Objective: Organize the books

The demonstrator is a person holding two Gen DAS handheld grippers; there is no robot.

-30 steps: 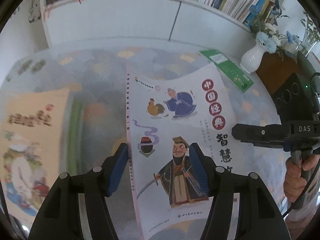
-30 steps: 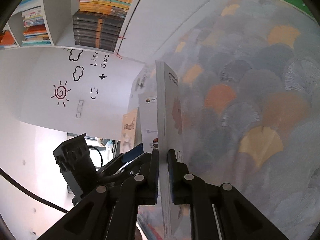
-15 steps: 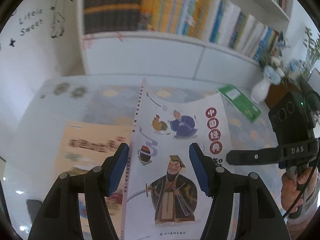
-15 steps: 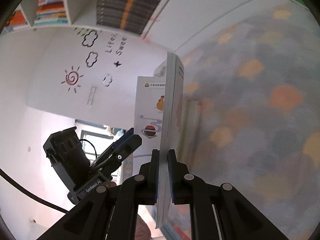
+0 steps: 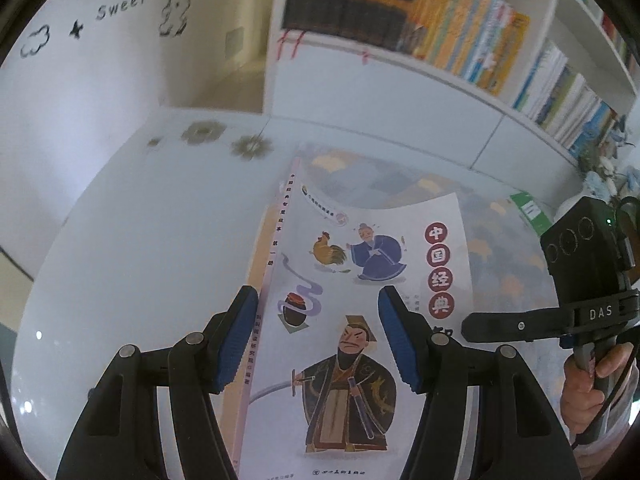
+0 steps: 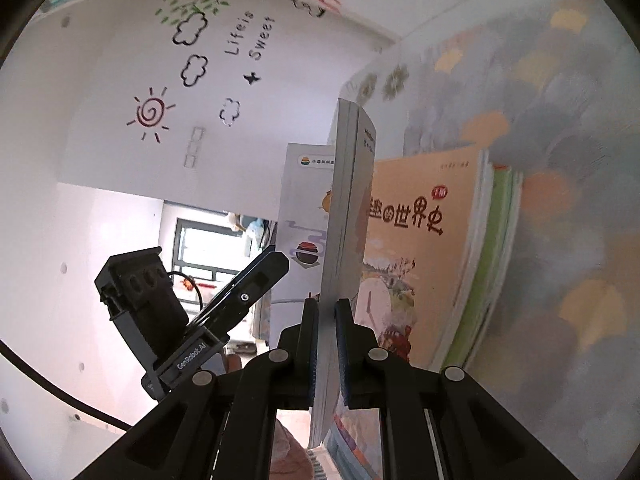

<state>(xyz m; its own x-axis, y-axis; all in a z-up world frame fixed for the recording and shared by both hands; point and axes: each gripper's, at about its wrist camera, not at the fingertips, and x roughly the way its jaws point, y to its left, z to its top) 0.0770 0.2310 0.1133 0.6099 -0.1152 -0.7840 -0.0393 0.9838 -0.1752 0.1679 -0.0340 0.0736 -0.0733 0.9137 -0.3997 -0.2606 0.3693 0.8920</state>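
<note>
A white picture book (image 5: 360, 280) with a rooster, a robed man and a swordsman on its cover hangs in the air, its cover facing the left wrist camera. My right gripper (image 6: 327, 344) is shut on its page edge (image 6: 344, 208); in the left wrist view it comes in from the right (image 5: 472, 326). My left gripper (image 5: 320, 340) stands open in front of the cover, one finger over the spine, one over the cover, neither pad pressing. An orange book (image 6: 424, 248) lies flat just beyond, on a green-edged book (image 6: 496, 264).
The table wears a grey and orange fan-patterned cloth (image 6: 560, 160). A green book (image 5: 528, 208) lies at its far right near a vase of flowers (image 5: 600, 172). A white bookshelf (image 5: 440, 20) full of books stands behind. A wall with drawings (image 6: 192, 68) is to the left.
Both grippers have swung left with the white book, from mid-table to beside the orange book. The wall and the shelf's left end have come into view.
</note>
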